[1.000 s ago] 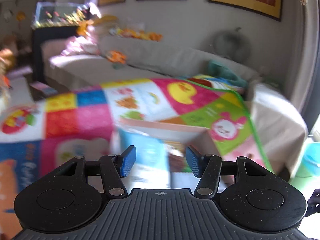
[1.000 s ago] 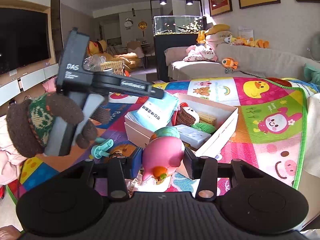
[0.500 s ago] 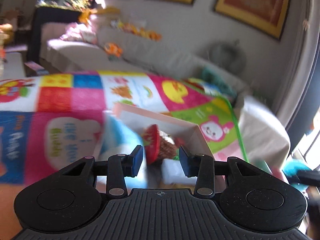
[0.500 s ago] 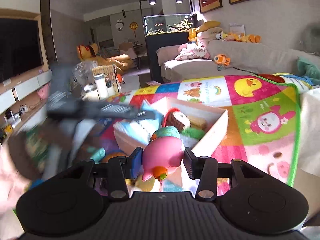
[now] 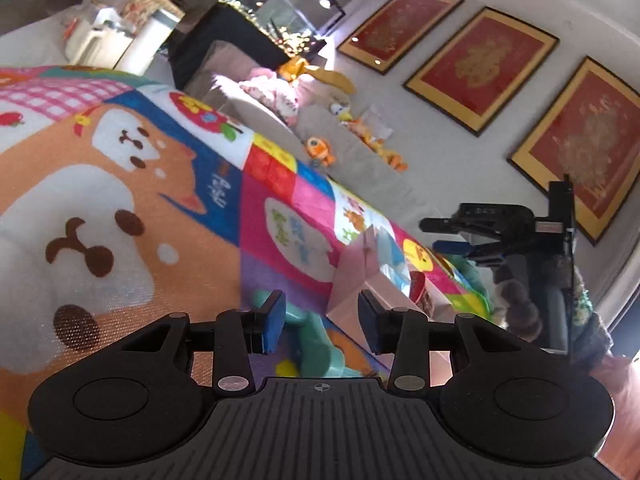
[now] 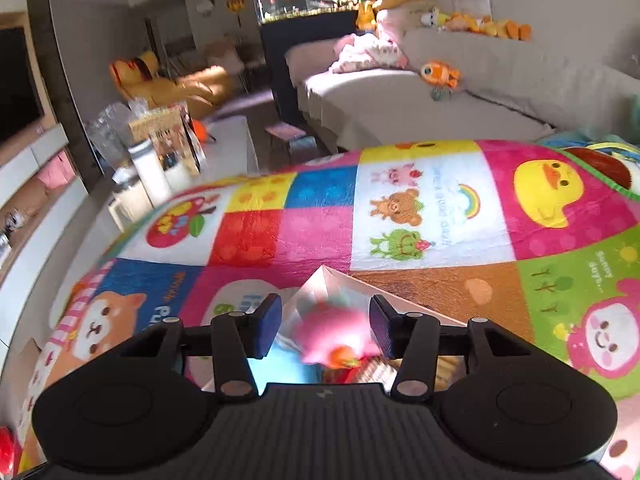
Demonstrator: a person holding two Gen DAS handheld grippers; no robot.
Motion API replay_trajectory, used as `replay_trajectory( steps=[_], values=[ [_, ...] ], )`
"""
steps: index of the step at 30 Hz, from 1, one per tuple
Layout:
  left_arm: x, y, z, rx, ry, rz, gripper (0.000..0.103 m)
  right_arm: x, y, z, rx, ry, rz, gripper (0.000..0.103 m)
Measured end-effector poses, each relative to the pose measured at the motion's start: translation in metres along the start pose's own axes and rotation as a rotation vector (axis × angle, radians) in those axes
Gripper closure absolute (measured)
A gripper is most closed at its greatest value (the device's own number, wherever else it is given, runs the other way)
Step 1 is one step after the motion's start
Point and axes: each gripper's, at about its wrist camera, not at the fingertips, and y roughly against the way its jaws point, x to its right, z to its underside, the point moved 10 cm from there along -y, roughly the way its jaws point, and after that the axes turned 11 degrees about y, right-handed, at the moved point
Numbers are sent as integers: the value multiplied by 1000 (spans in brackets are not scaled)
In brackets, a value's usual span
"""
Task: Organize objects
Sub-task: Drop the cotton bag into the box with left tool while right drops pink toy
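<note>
A pink cardboard box (image 5: 356,284) with several toys stands on the colourful play mat (image 5: 120,208). My left gripper (image 5: 322,322) is open and empty, low over a teal plastic toy (image 5: 316,340) just left of the box. My right gripper (image 6: 325,328) is open above the box (image 6: 400,300). A blurred pink pig toy (image 6: 336,336) hangs between its spread fingers, touching neither, over the box. The right gripper also shows in the left wrist view (image 5: 476,240), above the box.
A grey sofa (image 6: 460,96) with plush toys runs behind the mat. A black fish tank stand (image 6: 304,32) is at the back. A low white table (image 6: 168,168) with bottles and a basket stands left of the mat.
My right gripper has opened and the pink pig has left its fingers over the box. My left gripper has swung left and down to the teal toy.
</note>
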Motion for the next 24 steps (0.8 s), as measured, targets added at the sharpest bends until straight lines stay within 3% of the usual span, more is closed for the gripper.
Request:
replay_trajectory(
  steps=[7, 10, 14, 17, 20, 24],
  values=[
    [0, 5, 4, -11, 5, 29, 59, -32, -40, 19, -113, 51, -28, 54],
    [-2, 9, 5, -8, 13, 32, 59, -32, -49, 30, -140, 109, 47, 49],
    [-1, 10, 6, -6, 4, 20, 59, -36, -51, 37, -155, 125, 73, 49],
    [-2, 9, 7, -4, 1, 12, 59, -36, -33, 38, -111, 102, 75, 49],
    [-4, 7, 6, -8, 8, 7, 59, -43, 11, 43, -18, 129, 52, 45],
    [-3, 7, 7, -7, -3, -4, 59, -48, 76, 76, 78, 183, 36, 17]
  ],
)
